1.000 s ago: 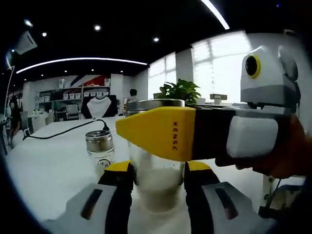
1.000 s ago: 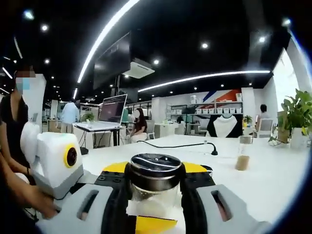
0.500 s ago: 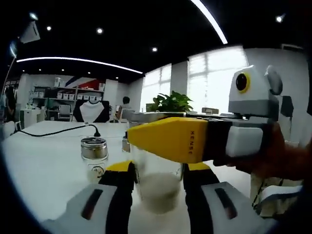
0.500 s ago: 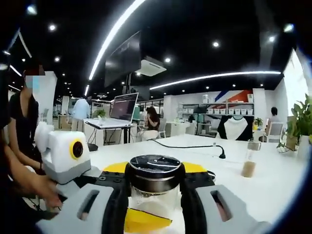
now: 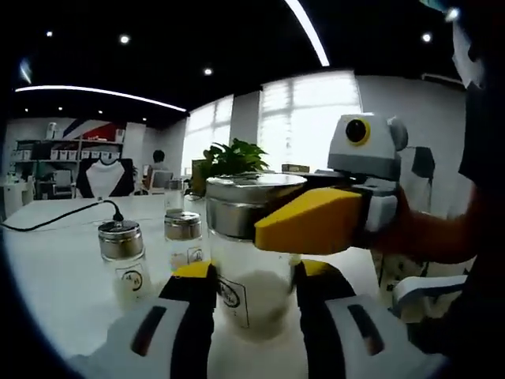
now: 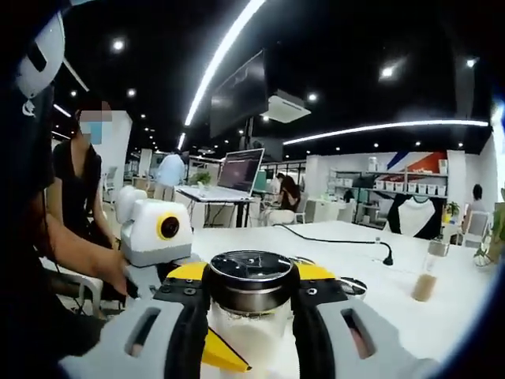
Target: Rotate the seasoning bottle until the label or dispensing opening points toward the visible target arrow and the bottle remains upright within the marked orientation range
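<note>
**Both hand-held grippers on one seasoning bottle, upright on the table**

- Clear glass seasoning bottle with a steel cap (image 5: 246, 260) stands upright on the white table (image 5: 55, 268), pale powder in its lower part. A small round label mark faces the left gripper view, low on the glass toward the left jaw.
- Left hand-held gripper (image 5: 252, 276): yellow-tipped black jaws closed against the glass body, one on each side, near the base.
- Right hand-held gripper (image 6: 251, 304): jaws clamped on either side of the same bottle, just under the dark steel cap (image 6: 251, 272). In the left gripper view it comes in from the right, its yellow jaw crossing in front of the cap band and hiding part of it.
- In the right gripper view a yellow jaw tip of the left hand-held gripper shows through the glass below the cap.
- Around: two smaller steel-capped shakers (image 5: 122, 257) stand just left of the held bottle, close together; a third slim bottle (image 5: 173, 196) farther back. A black cable (image 5: 59, 219) runs across the table. Green potted plant (image 5: 229, 158) behind the cap.
- Right gripper view: tall slim bottle with brown contents (image 6: 427, 272) well apart at right; open laptop (image 6: 235, 175) on a far desk; people seated and standing beyond.
</note>
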Demonstrator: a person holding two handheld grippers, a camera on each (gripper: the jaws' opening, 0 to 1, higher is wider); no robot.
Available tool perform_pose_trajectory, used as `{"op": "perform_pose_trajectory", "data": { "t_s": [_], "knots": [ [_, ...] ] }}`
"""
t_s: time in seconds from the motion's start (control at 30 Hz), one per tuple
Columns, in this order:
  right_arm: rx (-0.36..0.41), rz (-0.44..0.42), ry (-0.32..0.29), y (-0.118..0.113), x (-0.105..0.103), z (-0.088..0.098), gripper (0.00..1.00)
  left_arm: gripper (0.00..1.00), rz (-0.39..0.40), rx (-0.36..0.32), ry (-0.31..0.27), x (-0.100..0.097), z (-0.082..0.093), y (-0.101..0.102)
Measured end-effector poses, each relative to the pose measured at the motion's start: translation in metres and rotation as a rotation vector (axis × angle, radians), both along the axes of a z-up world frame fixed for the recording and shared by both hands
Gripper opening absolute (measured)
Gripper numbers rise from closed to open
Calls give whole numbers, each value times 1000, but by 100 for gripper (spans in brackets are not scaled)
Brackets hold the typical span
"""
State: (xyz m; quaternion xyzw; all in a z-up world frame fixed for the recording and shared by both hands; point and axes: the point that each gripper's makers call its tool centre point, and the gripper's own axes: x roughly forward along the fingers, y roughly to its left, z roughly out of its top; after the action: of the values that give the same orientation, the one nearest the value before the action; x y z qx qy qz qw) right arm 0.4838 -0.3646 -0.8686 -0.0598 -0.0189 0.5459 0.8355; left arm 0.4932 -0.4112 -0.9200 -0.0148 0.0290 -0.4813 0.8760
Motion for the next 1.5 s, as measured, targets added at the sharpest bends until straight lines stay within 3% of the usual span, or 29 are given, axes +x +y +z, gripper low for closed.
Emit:
{"op": "perform_pose_trajectory", "data": {
  "t_s": [0.1, 0.2, 0.3, 0.43, 0.53, 0.63, 0.73, 0.9, 1.03, 1.1, 1.17, 1.23, 1.33, 1.5],
  "knots": [
    [34, 8, 48, -2, 1, 0, 38, 42, 10, 10, 8, -3, 1, 0],
    [31, -26, 54, -1, 4, -1, 38, 42, 122, 87, -49, 5, -1, 7],
    [-6, -84, 36, 2, 8, -7, 39, 42, 202, 158, -69, 11, -6, 10],
    [20, -110, 9, 6, 8, -1, 39, 42, 229, 56, -23, 7, 0, 10],
    [10, -201, 48, 6, 15, -2, 40, 42, 295, 70, -42, 10, 1, 13],
    [-23, -279, 48, 10, 20, -4, 41, 42, 366, 70, -61, 13, 2, 19],
    [-32, -308, 50, 14, 19, -4, 40, 42, 398, 7, -30, 13, 5, 22],
    [-5, -379, 100, 13, 20, -6, 39, 42, 486, 31, -65, 14, 6, 31],
    [-6, -402, 84, 14, 18, -5, 39, 42, 480, 8, -66, 13, 7, 32],
    [-23, -397, 113, 11, 21, -8, 38, 42, 458, 18, -67, 14, 5, 30],
    [15, -353, 122, 8, 21, -5, 38, 42, 432, 40, -132, 15, 9, 29],
    [13, -346, 128, 4, 21, -4, 38, 42, 373, 39, -135, 12, 10, 26],
    [-45, -319, 101, 5, 18, -7, 38, 42, 296, 24, -112, 10, 8, 22],
    [-49, -259, 69, 5, 13, -3, 38, 42, 253, 38, -143, 10, 11, 19]
  ]
}}
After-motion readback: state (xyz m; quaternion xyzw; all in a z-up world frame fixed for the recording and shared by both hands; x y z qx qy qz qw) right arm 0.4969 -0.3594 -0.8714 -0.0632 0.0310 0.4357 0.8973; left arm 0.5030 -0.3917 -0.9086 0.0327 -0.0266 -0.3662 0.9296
